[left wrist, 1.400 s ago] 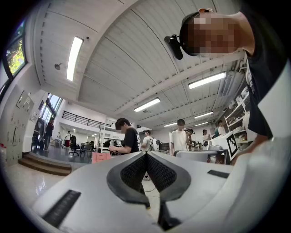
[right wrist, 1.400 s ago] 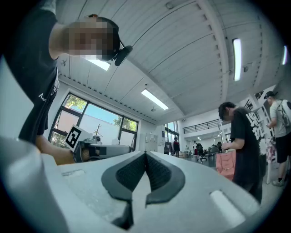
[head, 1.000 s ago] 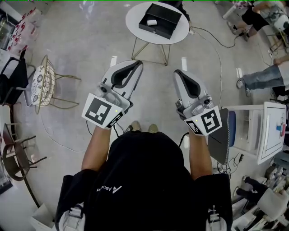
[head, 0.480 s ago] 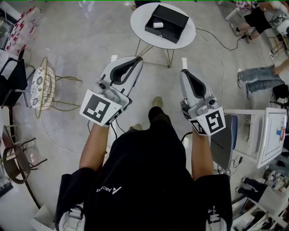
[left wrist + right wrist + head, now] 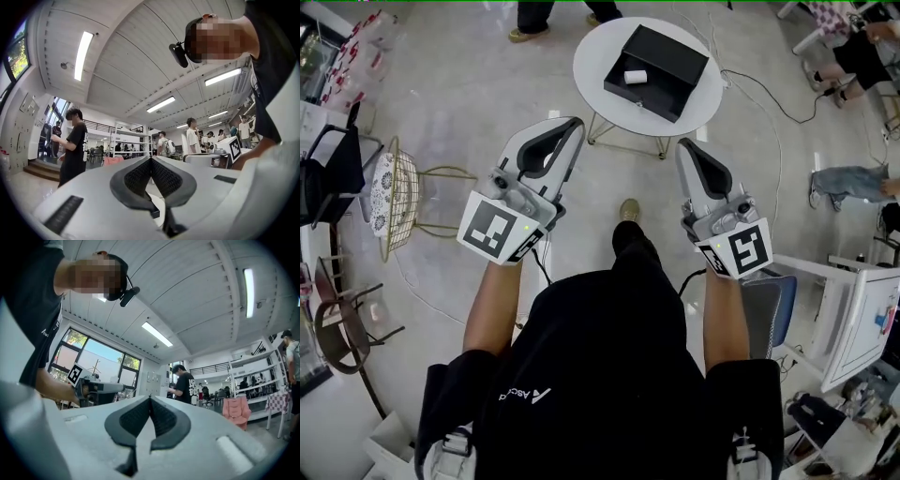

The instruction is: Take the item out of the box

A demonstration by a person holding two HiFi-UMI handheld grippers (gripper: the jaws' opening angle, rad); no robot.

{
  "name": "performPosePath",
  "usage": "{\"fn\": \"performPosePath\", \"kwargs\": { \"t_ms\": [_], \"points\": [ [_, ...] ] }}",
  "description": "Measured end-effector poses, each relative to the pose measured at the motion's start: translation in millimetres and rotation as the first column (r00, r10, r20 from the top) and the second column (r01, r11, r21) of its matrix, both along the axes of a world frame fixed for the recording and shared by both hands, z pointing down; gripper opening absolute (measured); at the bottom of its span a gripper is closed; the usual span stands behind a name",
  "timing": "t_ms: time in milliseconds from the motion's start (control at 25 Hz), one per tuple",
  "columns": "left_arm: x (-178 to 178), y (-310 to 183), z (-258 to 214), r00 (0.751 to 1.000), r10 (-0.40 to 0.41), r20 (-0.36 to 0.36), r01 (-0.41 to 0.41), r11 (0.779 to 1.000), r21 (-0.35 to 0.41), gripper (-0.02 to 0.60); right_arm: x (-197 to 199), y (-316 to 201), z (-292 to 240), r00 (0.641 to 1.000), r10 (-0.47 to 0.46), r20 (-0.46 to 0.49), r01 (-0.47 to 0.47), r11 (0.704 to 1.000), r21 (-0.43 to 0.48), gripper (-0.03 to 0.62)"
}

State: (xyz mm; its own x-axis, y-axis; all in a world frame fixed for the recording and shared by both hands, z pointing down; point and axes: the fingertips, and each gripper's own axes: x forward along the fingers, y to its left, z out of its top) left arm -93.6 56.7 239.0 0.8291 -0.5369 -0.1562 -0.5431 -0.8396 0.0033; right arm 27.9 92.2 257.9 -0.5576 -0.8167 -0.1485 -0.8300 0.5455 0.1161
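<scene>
White table, black box with white item inside; left gripper, right gripper closed, empty

I see a black box, a white item and a far white table. My left gripper and right gripper are pale grey, black-padded, with black-and-white square markers.

There was one white counter, one black box, one small white item, one wire chair, and two hand-held grippers, namely the left hand-held gripper and the right hand-held gripper.
</scene>
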Motion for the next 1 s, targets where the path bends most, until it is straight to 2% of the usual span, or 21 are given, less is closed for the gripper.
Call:
{"fn": "performPosePath", "kwargs": {
  "t_ms": [200, 400, 680, 840, 1000],
  "points": [
    [46.2, -76.2, 5.1, 0.999, -0.039, 0.001, 0.039, 0.999, 0.011, 0.0, 46.7, -81.7, 15.1, 0.998, -0.058, -0.038, 0.058, 0.998, -0.017, 0.002],
    [79.8, -145.9, 26.4, 0.996, -0.078, 0.051, 0.078, 0.997, 0.001, 0.0, 67.4, -154.8, 37.3, 0.979, -0.143, -0.143, 0.132, 0.988, -0.081, 0.002],
    [100.3, -205.5, 52.4, 0.988, -0.13, 0.08, 0.134, 0.99, -0.044, 0.0, 81.9, -228.0, 78.8, 0.933, -0.223, -0.284, 0.171, 0.966, -0.196, 0.002],
    [105.7, -228.7, 66.7, 0.986, -0.139, 0.089, 0.145, 0.987, -0.065, 0.0, 79.4, -255.9, 104.1, 0.896, -0.27, -0.354, 0.206, 0.956, -0.207, 0.002],
    [112.4, -252.3, 90.1, 0.984, -0.136, 0.112, 0.146, 0.986, -0.082, 0.0, 73.5, -277.3, 136.0, 0.849, -0.314, -0.425, 0.21, 0.939, -0.274, 0.002]
  ]
}}
